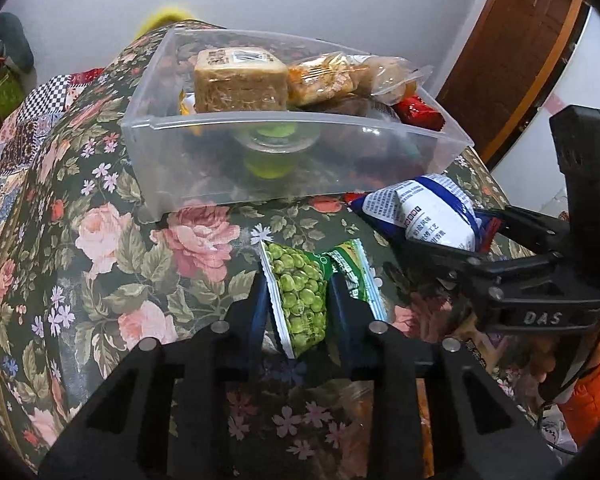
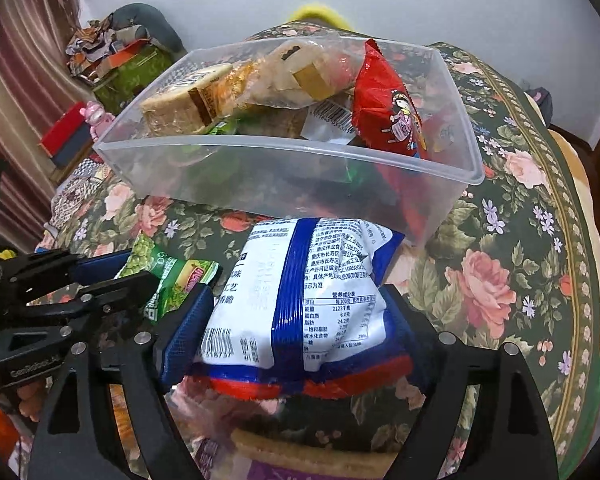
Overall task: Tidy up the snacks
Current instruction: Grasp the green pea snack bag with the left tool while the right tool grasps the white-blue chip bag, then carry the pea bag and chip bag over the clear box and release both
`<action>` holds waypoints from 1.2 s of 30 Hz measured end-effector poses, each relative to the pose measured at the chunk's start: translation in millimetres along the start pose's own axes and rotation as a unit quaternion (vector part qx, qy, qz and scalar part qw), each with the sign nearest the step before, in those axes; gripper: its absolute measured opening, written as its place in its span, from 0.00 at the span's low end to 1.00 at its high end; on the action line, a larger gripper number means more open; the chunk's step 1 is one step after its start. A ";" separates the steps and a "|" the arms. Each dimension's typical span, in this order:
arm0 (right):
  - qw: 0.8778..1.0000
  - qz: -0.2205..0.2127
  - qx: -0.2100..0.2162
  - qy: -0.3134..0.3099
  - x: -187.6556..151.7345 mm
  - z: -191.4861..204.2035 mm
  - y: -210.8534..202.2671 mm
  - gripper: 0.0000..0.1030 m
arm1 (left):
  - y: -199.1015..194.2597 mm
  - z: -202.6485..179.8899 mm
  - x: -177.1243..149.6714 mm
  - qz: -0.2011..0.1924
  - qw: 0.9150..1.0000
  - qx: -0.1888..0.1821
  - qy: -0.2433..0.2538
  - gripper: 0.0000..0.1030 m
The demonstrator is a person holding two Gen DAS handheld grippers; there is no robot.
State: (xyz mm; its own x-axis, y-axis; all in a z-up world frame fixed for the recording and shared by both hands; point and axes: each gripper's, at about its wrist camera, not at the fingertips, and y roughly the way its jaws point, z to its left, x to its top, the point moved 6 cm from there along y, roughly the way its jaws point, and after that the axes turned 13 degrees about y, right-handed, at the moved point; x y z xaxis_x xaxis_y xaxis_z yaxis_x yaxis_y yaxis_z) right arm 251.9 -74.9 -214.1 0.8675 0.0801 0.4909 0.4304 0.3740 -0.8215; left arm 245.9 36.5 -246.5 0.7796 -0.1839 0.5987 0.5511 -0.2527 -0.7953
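Mostly done: clear plastic bin (image 1: 204, 160) on table already heaped with snacks. Left tongs (image 1: 300, 292) clamped on green pea packet (image 1: 302, 300); right tongs (image 2: 300, 320) gripping blue-white chip bag (image 2: 300, 300), both short of bin.

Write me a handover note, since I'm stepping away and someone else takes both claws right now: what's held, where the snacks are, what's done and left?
Left claw: shut on the green pea packet.
Right claw: shut on the blue-and-white snack bag.
Both are near the clear plastic bin on the floral cloth.
Done: bin already holds several snacks, including a red packet.
Left: drop both held packs into the bin.
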 end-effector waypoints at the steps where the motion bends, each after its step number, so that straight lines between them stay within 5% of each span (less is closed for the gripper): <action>1: 1.000 -0.003 0.000 0.000 0.3 -1.0 -1.2 0.72 | -0.3 -0.7 0.4 0.000 1.000 0.002 0.001 0.25; 10: 1.000 -0.014 0.011 -0.011 -5.2 -3.8 -17.1 0.61 | -23.6 -8.3 11.0 -0.016 0.999 0.029 0.018 0.19; 21: 0.998 -0.058 0.032 -0.012 6.7 -3.9 -63.1 0.60 | -67.2 -9.3 46.9 -0.069 0.996 0.053 0.030 0.19; 36: 0.993 -0.109 0.046 -0.028 71.2 27.6 -75.5 0.60 | -81.1 23.0 107.3 -0.118 0.989 0.091 0.023 0.19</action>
State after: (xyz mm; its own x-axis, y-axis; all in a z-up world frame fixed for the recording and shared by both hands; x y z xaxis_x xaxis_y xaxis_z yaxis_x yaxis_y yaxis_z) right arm 274.3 -71.9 -109.1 0.7396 0.0376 0.6719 0.5798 0.4712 -0.6646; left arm 291.7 59.1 -120.0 0.6113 -0.1855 0.7694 0.7633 -0.1185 -0.6350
